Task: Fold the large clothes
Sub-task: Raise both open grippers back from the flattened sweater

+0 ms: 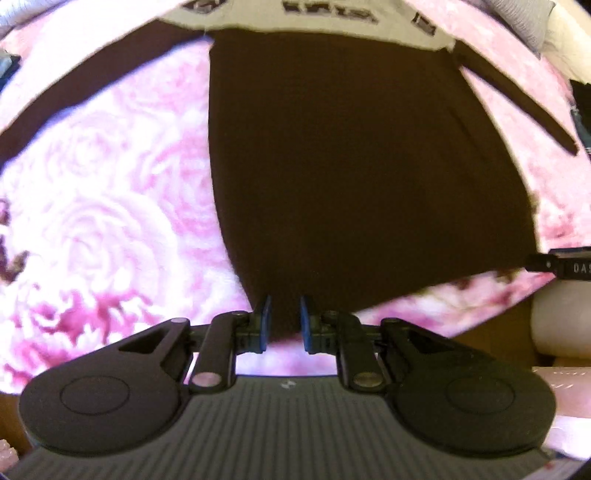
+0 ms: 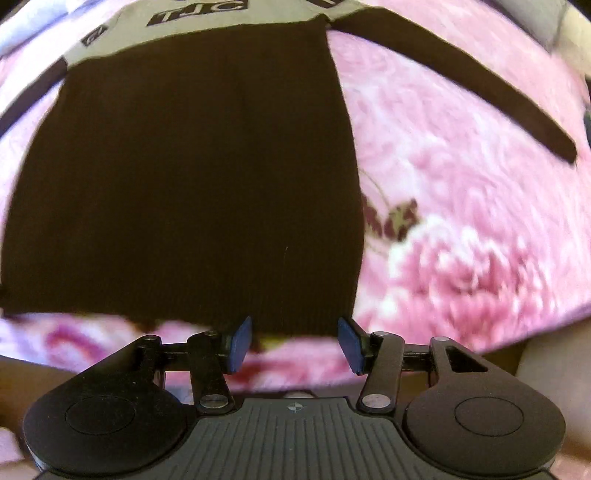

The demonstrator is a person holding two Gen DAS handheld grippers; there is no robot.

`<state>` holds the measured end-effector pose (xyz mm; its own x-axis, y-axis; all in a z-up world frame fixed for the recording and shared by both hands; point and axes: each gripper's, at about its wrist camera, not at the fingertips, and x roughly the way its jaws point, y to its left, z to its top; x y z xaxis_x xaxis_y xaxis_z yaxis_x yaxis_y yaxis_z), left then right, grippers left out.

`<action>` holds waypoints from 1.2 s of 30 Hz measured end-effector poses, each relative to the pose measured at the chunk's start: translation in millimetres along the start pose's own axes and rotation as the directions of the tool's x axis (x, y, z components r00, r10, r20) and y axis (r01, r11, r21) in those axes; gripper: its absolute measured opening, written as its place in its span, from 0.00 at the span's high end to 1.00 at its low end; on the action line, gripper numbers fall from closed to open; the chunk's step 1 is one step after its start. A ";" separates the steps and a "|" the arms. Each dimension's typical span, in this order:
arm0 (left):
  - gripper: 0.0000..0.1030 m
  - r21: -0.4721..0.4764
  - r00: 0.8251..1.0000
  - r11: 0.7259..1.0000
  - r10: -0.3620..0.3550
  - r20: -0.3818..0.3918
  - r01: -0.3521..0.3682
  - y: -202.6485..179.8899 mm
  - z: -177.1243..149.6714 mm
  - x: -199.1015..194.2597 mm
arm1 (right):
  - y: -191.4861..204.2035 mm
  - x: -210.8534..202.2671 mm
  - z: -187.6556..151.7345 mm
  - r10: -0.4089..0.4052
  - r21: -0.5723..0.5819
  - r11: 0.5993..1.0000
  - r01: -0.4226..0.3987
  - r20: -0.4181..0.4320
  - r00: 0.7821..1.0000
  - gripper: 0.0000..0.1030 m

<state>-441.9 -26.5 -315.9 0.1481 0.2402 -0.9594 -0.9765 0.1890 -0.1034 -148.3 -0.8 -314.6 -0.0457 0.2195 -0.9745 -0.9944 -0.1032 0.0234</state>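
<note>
A large dark brown sweater (image 1: 332, 166) lies flat on a pink floral blanket (image 1: 92, 221), its cream yoke (image 1: 325, 18) with dark lettering at the far end. Both sleeves spread outward, the left sleeve (image 1: 74, 85) and the right sleeve (image 1: 517, 107). My left gripper (image 1: 285, 317) is at the near left corner of the hem, its blue pads (image 1: 264, 321) narrowed with dark fabric filling the gap. In the right wrist view the sweater (image 2: 184, 166) fills the left half. My right gripper (image 2: 295, 339) stands wide open at the hem's near right corner, the hem edge just reaching between its fingertips.
The blanket (image 2: 461, 240) ends close behind both grippers. A black device part with white letters (image 1: 557, 264) pokes in at the right of the left wrist view, above a white rounded object (image 1: 561, 317). Grey fabric (image 1: 532, 22) lies past the sweater's far right.
</note>
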 end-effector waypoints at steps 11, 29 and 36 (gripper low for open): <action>0.69 -0.014 0.980 0.999 0.051 0.193 -0.049 -50.9 16.2 -150.7 | -2.3 -145.3 10.5 0.146 -0.058 0.989 -0.137 0.192 0.970 0.45; 0.46 -0.111 0.942 0.984 0.168 0.292 -0.141 -152.1 -81.2 -274.5 | -41.8 -280.2 -97.3 0.231 -0.187 0.963 -0.192 0.217 0.948 0.41; 0.44 -0.098 0.939 0.982 0.183 0.290 -0.161 -173.6 -98.8 -281.0 | -49.1 -284.4 -116.1 0.218 -0.202 0.964 -0.174 0.217 0.952 0.41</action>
<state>-329.5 -220.9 -54.3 0.0058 0.5361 -0.8441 -0.9982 0.0532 0.0270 -75.4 -170.9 -64.4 -0.2805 0.3973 -0.8737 -0.9310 -0.3340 0.1470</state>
